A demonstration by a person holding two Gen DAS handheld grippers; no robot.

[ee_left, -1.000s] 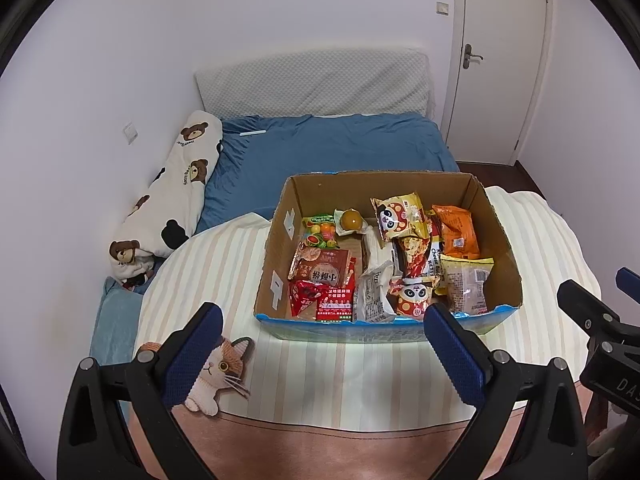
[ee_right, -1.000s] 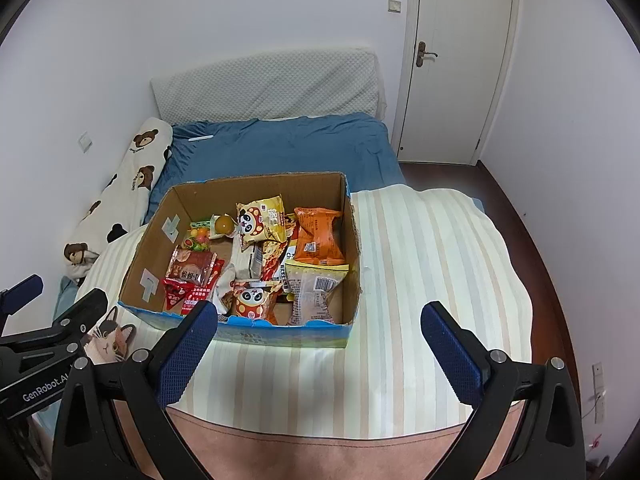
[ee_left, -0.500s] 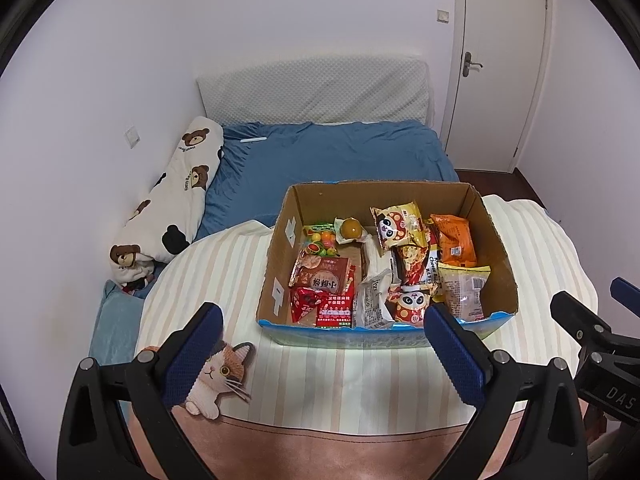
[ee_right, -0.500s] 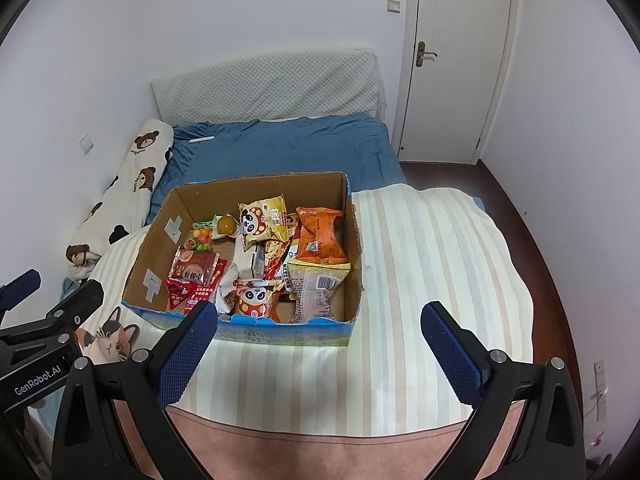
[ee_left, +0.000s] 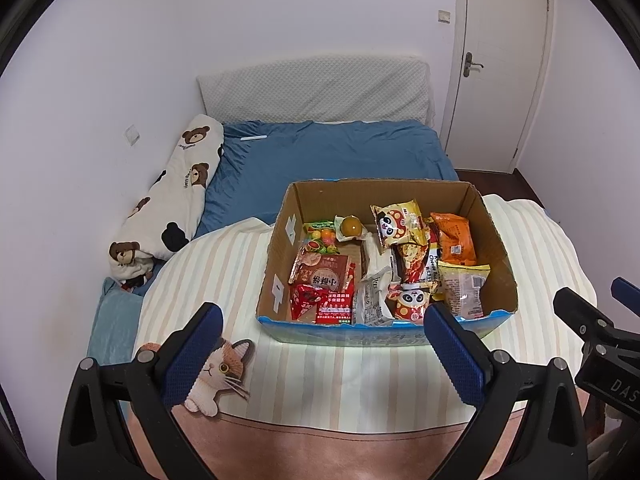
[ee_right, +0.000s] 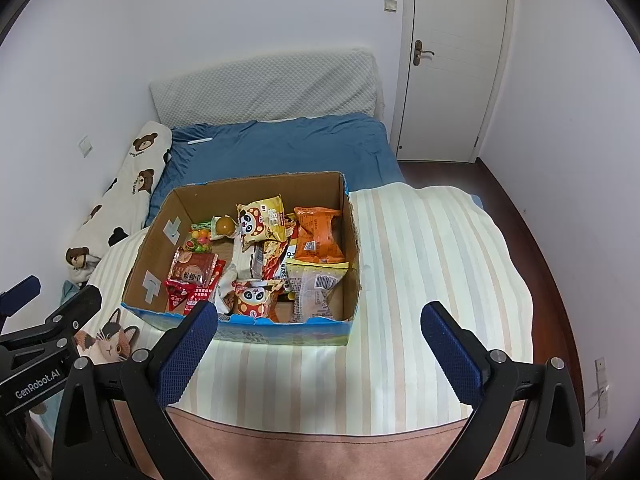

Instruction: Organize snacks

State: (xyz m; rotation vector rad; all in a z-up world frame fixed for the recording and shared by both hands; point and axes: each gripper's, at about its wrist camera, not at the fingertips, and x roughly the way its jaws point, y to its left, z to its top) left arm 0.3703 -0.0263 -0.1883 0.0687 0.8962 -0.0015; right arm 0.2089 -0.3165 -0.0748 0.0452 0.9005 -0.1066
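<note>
Two grippers hang in front of you, both above the near edge of the striped blanket (ee_left: 320, 376), and neither holds anything. Your left gripper (ee_left: 320, 344) has its blue-padded fingers (ee_left: 192, 354) spread wide, and so does your right gripper (ee_right: 318, 344); nothing lies between either pair. Your left one sits to the left of your right one, each showing at the edge of the other's view.

The snacks are all in the cardboard box (ee_left: 280, 272), which stands open-topped on the striped blanket, just beyond your fingertips. Its near wall has a blue printed outside. From your left gripper the box is straight ahead and slightly right; from your right gripper it is ahead and to the left.

Inside, a yellow panda packet (ee_left: 398, 222) leans toward the far side, with an orange packet (ee_left: 454, 236) to its right. A small round orange sweet in clear wrap (ee_left: 350, 226) and a bag of coloured candies (ee_left: 320, 236) sit at the far left. Nearer you lie a brown packet (ee_left: 324, 274) over red packets (ee_left: 320, 300), a white wrapper (ee_left: 370, 300), a second panda packet (ee_left: 410, 302) and a clear-fronted packet with a yellow top (ee_left: 462, 286) at the near right.

A cat-shaped cushion (ee_left: 216, 376) lies on the blanket by your left gripper's left finger. Beyond the box is the blue bed sheet (ee_left: 340, 152), with a bear-print bolster (ee_left: 176, 192) along the left wall.
</note>
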